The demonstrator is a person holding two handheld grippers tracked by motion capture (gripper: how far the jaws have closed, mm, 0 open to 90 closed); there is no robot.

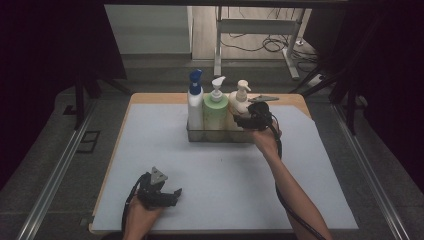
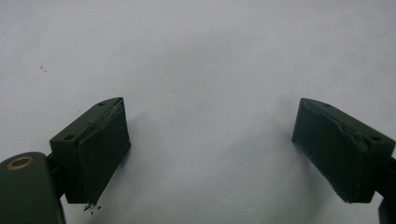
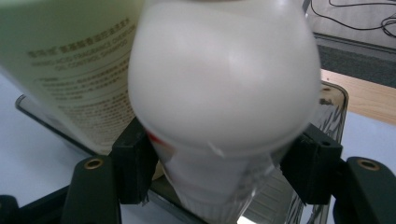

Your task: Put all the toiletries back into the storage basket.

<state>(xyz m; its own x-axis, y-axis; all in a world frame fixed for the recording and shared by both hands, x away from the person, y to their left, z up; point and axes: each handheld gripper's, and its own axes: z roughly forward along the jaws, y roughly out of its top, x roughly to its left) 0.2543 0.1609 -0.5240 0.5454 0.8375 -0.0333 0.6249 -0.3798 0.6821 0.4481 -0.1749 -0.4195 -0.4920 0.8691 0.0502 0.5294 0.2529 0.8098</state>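
Note:
A cream-white pump bottle [image 1: 239, 100] stands at the right end of a clear tray [image 1: 215, 136], beside a green pump bottle [image 1: 215, 112] and a white bottle with a blue cap [image 1: 195, 105]. My right gripper [image 1: 242, 120] reaches in from the right and is shut on the white bottle. In the right gripper view its two black pads [image 3: 135, 163] press on the sides of the bottle's [image 3: 224, 84] lower body, with the green bottle [image 3: 70, 60] just to its left. My left gripper [image 1: 175, 195] rests low near the table's front left, open, with bare mat between its jaws [image 2: 210, 154].
The tray stands at the back middle of a pale mat [image 1: 225, 180] on a wooden table [image 1: 150, 97]. Its ribbed clear wall [image 3: 334, 107] rises right of the held bottle. A cable trails down along the person's right forearm [image 1: 295, 195]. Table legs and cables lie beyond.

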